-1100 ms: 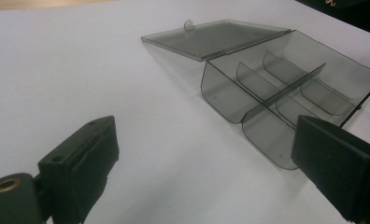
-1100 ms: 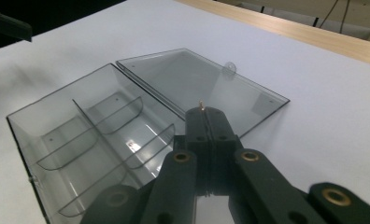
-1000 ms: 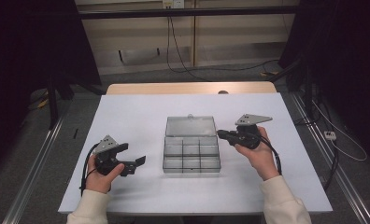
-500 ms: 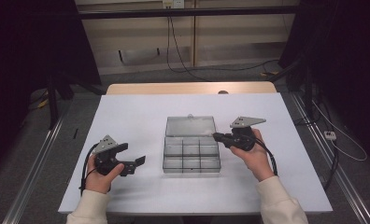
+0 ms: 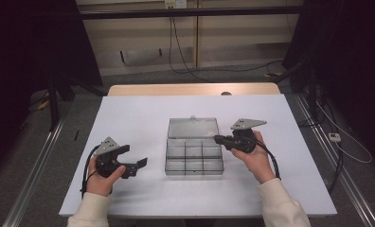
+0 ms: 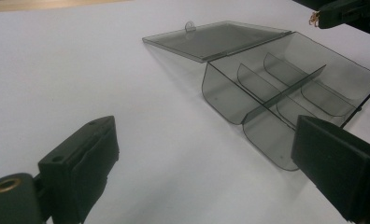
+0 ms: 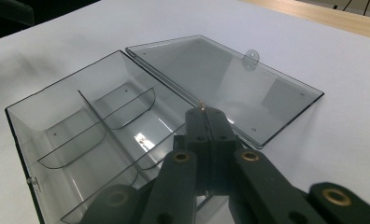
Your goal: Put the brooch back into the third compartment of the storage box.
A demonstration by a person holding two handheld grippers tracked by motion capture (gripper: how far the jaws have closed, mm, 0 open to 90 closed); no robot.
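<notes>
right gripper edged left, jaws pinching a gold bit over the open box.

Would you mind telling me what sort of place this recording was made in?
Probably a lab recording bench: a white table with aluminium rails beside it, loose cables on the floor, and dark curtains at both sides.

White table, open clear compartment box at centre

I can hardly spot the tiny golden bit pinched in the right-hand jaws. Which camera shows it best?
The left gripper view: the golden piece hangs clear of the shut jaw tips, side on. The right gripper view shows a speck of it above the jaw tips. From the high view it is too small to tell.
</notes>
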